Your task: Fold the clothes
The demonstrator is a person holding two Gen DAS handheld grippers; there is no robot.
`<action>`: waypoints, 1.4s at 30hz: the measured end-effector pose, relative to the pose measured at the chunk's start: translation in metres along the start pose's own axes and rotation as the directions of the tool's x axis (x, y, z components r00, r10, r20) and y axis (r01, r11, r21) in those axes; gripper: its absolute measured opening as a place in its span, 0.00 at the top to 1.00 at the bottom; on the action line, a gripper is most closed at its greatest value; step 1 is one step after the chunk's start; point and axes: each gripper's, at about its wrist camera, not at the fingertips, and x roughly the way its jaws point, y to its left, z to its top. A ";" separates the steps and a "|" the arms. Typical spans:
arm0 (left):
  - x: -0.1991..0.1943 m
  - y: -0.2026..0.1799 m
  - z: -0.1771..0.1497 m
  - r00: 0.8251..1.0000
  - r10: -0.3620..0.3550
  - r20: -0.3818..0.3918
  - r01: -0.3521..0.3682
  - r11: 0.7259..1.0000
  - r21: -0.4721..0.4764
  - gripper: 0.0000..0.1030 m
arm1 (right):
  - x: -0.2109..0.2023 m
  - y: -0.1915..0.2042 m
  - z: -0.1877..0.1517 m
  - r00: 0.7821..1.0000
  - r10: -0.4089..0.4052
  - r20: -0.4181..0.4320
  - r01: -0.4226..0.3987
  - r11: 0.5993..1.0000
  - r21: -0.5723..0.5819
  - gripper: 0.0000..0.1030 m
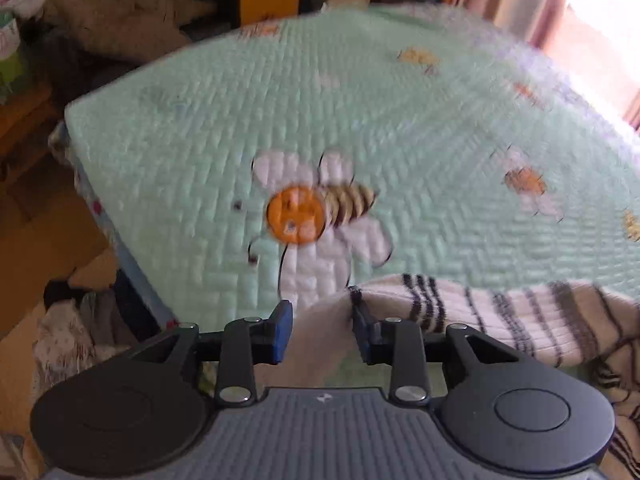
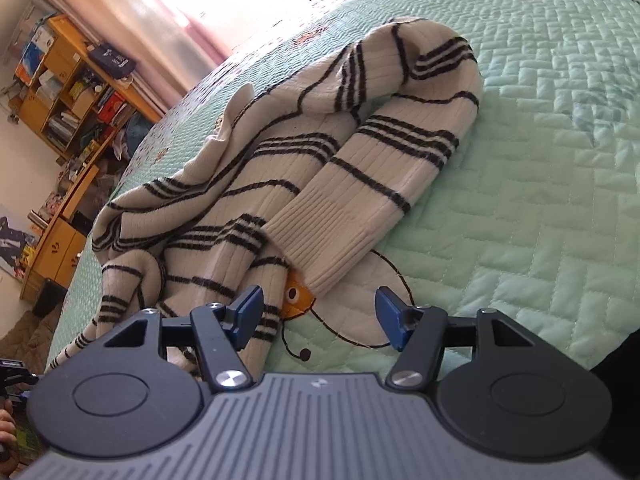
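Note:
A cream sweater with thin black stripes (image 2: 280, 168) lies crumpled on a mint-green quilted bedspread (image 2: 520, 160). One sleeve curves over the heap and its ribbed cuff (image 2: 332, 240) ends just ahead of my right gripper (image 2: 320, 320), which is open and empty above the quilt. In the left wrist view a plain cream edge of the sweater (image 1: 320, 332) sits between the blue pads of my left gripper (image 1: 322, 332), which is closed on it; the striped body (image 1: 520, 320) trails to the right. That view is motion-blurred.
The bedspread (image 1: 200, 140) has bee and daisy prints (image 1: 316, 208). Its left edge drops to a wooden floor with piled clothes (image 1: 68, 332). Wooden shelves and a desk (image 2: 68, 92) stand left of the bed, with curtains and a bright window behind.

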 end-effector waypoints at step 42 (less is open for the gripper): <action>0.008 -0.179 -0.005 0.919 -0.001 0.394 -0.250 0.772 0.585 0.87 | 0.004 0.015 -0.015 0.999 0.036 -0.023 -0.037 0.997 -0.064 0.37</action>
